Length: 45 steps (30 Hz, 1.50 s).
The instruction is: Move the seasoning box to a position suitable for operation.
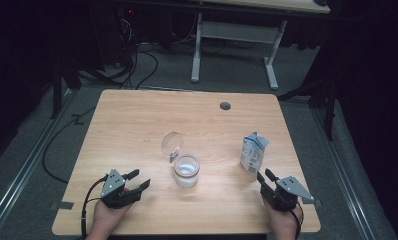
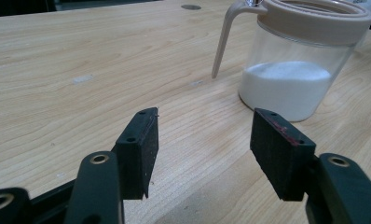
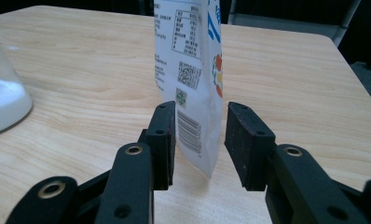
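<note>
Nearest the table's (image 1: 137, 120) front edge, the left gripper (image 1: 137, 180) sat by the front-left corner with its jaws spread wide and nothing between them; in the left gripper view (image 2: 202, 140) they pointed across bare wood toward the jar (image 2: 295, 60).

By the front-right corner, the right gripper (image 1: 263, 176) pointed away from the person at the pouch (image 1: 252, 152). In the right gripper view (image 3: 200, 140) its jaws stood about half apart on either side of the pouch's (image 3: 193, 70) near lower edge. A gap showed at the right pad; whether the left pad touched the pouch cannot be told. The pads were not pressing it.

The pouch stood upright near the right edge, long axis vertical, its crumpled top up and its narrow side toward the right gripper. It was white with blue and orange print. It carried a table of small text, a QR code and a barcode, all too small to read; no brand could be made out.

Farther in, near the middle, the jar (image 1: 186, 170) stood upright, partly full of white powder, its round lid (image 1: 172, 144) tipped open on the far side.
</note>
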### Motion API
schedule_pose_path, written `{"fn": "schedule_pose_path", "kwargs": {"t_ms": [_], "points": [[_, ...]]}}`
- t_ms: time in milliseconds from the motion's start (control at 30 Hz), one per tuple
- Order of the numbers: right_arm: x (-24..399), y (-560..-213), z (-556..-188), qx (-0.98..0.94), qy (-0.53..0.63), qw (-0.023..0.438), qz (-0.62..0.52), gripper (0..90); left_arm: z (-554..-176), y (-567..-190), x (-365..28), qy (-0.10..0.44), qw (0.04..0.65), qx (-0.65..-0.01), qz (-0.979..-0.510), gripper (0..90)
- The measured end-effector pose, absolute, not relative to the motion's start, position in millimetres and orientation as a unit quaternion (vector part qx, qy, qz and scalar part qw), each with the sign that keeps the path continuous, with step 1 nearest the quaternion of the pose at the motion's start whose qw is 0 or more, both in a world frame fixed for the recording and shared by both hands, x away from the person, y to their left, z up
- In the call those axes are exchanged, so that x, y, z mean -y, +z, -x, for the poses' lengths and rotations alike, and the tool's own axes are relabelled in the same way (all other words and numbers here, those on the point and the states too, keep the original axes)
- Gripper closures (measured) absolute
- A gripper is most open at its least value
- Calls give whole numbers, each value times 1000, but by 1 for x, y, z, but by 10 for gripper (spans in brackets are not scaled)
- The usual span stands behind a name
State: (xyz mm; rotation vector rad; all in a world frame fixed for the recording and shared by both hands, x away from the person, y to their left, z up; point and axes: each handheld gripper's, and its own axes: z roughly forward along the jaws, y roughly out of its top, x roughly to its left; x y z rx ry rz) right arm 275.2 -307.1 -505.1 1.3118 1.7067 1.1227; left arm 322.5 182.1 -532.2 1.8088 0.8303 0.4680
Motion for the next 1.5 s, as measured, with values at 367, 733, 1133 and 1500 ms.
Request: {"fn": "schedule_pose_path", "kwargs": {"t_ms": [367, 733, 1133, 1500], "points": [[299, -506, -268, -668, 425, 355, -497, 643, -322, -532, -178, 197, 515, -340, -762, 428], [286, -507, -269, -679, 429, 343, -487, 672, -323, -532, -177, 199, 511, -334, -766, 430], [267, -508, -279, -694, 429, 323, -480, 691, -321, -532, -176, 205, 508, -331, -768, 428], [243, -510, -291, -707, 428, 309, -471, 747, -319, -532, -177, 208, 512, -333, -764, 429]]}}
